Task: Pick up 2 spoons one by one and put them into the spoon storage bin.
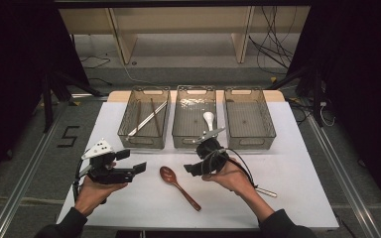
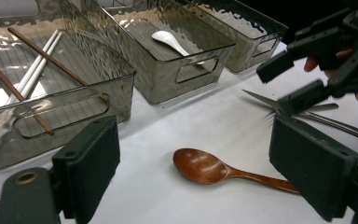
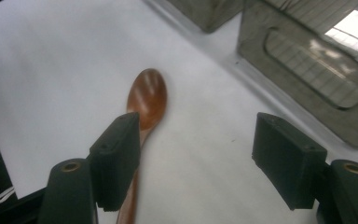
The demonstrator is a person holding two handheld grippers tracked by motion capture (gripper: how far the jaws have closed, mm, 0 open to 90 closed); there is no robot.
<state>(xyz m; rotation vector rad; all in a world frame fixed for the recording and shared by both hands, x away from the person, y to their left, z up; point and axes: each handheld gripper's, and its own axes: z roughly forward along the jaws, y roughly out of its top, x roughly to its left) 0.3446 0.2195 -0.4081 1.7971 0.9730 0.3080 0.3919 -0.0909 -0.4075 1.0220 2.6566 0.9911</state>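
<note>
A brown wooden spoon (image 1: 170, 175) lies on the white table (image 1: 287, 163), bowl toward the bins. My left gripper (image 1: 133, 161) hovers to its left, pointing right, and in the left gripper view the open jaws (image 2: 196, 144) frame the wooden spoon (image 2: 205, 168). My right gripper (image 1: 192, 166) hangs just right of the spoon's bowl, open and holding nothing. In the right gripper view (image 3: 198, 140) the wooden spoon (image 3: 147, 98) lies beside the left jaw, its handle running under it. The right gripper (image 2: 303, 74) also shows in the left gripper view.
Three smoky clear bins stand at the back. The left bin (image 1: 144, 140) holds brown and white chopsticks (image 1: 149, 119), the middle bin (image 1: 193, 144) a white spoon (image 1: 208, 119), and the right bin (image 1: 250, 144) is bare. A metal utensil (image 1: 267, 192) lies by the right hand.
</note>
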